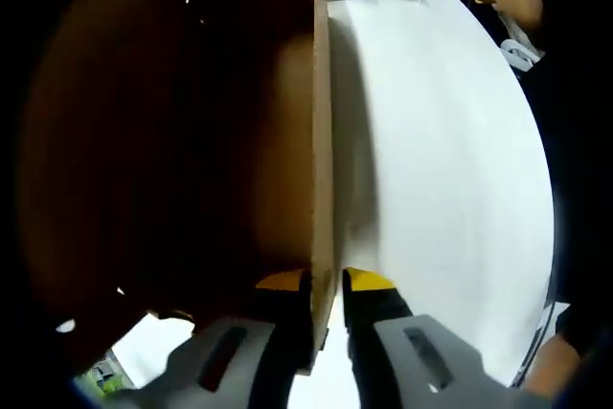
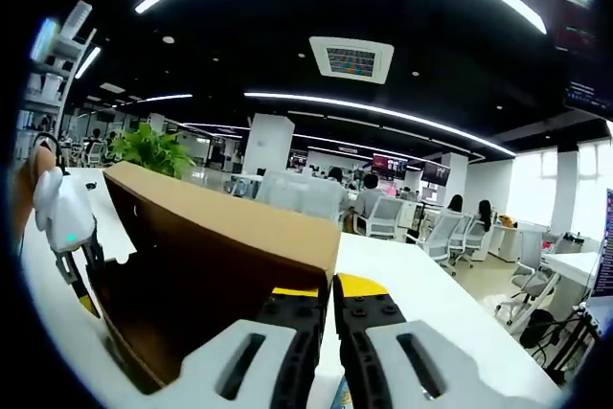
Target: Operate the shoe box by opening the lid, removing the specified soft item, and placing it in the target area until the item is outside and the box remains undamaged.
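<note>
Pinching the cardboard lid (image 1: pixel 287 141) of the shoe box edge-on with the left tongs (image 1: pixel 327 280), nearly closed around its lower corner; gripping the lid's near edge with the right tongs (image 2: pixel 326 286), above the white tabletop (image 1: pixel 441 160). Lifting evenly probably avoids creasing; soft item hidden.

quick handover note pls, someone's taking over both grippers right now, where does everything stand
Left gripper: shut on a cardboard panel of the shoe box, over the white table.
Right gripper: jaws nearly closed at another edge of the same box; grip unclear. The left gripper shows at its far end.
Done: box held at two edges; it looks undamaged.
Left: soft item not seen; finish opening the lid, take it out, place it.
</note>
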Motion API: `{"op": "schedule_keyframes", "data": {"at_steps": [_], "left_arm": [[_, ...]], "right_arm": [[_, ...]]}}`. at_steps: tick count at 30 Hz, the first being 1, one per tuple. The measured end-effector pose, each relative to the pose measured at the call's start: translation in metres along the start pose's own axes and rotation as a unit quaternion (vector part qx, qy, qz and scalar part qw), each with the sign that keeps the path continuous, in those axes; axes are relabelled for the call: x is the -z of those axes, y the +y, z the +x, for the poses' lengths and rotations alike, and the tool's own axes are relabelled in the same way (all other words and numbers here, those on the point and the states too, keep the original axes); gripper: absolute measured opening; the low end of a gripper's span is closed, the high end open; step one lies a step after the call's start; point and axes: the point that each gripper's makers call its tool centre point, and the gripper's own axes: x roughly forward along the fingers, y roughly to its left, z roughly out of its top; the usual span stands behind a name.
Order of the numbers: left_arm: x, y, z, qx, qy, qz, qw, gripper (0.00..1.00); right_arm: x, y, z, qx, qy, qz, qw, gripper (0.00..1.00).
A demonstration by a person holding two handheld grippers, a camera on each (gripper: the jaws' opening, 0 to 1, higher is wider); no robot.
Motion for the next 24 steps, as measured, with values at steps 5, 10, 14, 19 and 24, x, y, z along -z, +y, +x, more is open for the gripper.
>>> {"op": "schedule_keyframes", "data": {"at_steps": [5, 10, 14, 19, 24], "left_arm": [[-0.01, 0.004, -0.009, -0.036, -0.036, 0.032, 0.9982, 0.29], [-0.027, 0.01, -0.036, -0.084, -0.09, 0.045, 0.9914, 0.41], [-0.044, -0.014, -0.058, -0.069, -0.146, 0.07, 0.9844, 0.44], [-0.048, -0.029, -0.08, -0.086, -0.155, 0.088, 0.9801, 0.53], [-0.056, -0.035, -0.105, -0.099, -0.187, 0.088, 0.9734, 0.57]], "right_arm": [[0.0, 0.0, -0.001, 0.0, 0.0, -0.005, 1.0, 0.02], [0.0, 0.0, -0.001, 0.0, 0.0, -0.002, 1.0, 0.02], [0.001, 0.0, -0.002, -0.001, -0.002, -0.002, 1.0, 0.02], [0.001, 0.0, -0.001, 0.001, -0.003, -0.005, 1.0, 0.02], [0.001, 0.0, -0.002, -0.002, -0.002, -0.003, 1.0, 0.02]]}}
